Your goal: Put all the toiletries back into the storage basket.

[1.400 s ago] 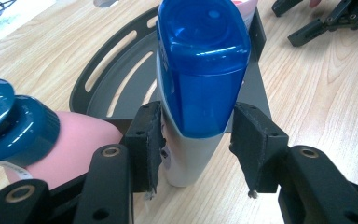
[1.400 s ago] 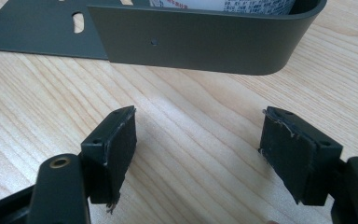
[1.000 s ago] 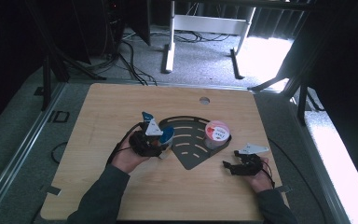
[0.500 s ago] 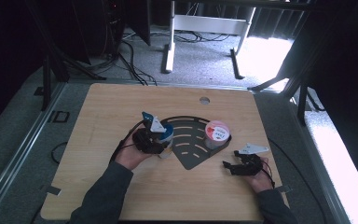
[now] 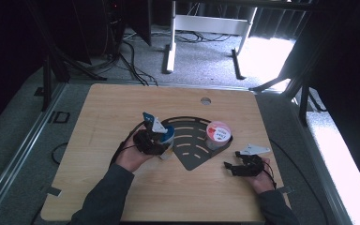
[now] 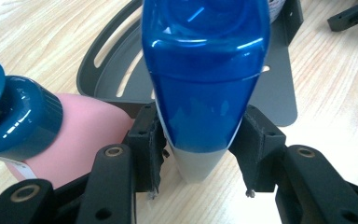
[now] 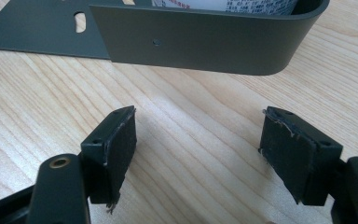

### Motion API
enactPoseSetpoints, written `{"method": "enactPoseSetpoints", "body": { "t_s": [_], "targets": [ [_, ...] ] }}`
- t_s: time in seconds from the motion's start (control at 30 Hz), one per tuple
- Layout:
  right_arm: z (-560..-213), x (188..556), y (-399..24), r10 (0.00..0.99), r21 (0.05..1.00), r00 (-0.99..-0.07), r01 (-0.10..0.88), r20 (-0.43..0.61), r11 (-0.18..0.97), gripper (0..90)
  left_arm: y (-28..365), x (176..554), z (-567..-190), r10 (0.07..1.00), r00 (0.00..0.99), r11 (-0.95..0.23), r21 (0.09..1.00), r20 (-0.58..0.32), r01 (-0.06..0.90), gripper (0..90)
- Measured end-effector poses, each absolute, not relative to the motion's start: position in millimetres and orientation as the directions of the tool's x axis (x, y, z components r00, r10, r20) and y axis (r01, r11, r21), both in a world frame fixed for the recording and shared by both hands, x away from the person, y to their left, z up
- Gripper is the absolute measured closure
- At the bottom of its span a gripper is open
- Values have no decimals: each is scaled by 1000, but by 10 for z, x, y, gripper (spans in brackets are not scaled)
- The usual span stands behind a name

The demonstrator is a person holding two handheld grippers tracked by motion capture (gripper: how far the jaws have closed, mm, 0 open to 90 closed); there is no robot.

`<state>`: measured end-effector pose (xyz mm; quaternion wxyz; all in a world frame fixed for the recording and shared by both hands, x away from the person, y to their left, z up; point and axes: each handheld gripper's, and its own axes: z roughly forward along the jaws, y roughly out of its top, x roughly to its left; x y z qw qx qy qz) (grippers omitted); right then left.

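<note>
My left gripper [image 6: 200, 151] is shut on a glossy blue bottle [image 6: 205, 79], with both pads pressed against its narrow grey lower end. In the high view this gripper [image 5: 161, 140] holds the blue bottle [image 5: 168, 134] at the left edge of a dark grey fan-shaped rack [image 5: 192, 143]. A pink bottle [image 6: 84, 135] with a dark teal cap lies just left of the jaws. My right gripper [image 7: 198, 154] is open with nothing between its pads, low over the wood in front of the rack's curved wall [image 7: 205, 46]. In the high view it [image 5: 229, 167] rests right of the rack.
A white tub with a pink lid [image 5: 218, 131] stands in the rack's right corner, and its printed label [image 7: 223, 3] peeks over the wall. The wooden table [image 5: 122, 108] has a round cable hole [image 5: 206, 101] near its far edge. Cables trail from both grippers.
</note>
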<state>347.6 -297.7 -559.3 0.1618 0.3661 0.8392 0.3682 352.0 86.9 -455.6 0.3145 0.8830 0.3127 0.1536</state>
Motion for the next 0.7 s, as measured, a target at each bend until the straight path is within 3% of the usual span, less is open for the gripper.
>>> {"method": "enactPoseSetpoints", "body": {
  "t_s": [0.7],
  "targets": [
    [-5594,3477,-2979,731,736,-682,492,-5,464,264,724,3658,-4728,629,774,-652,594,76,471,507]
  ]
}}
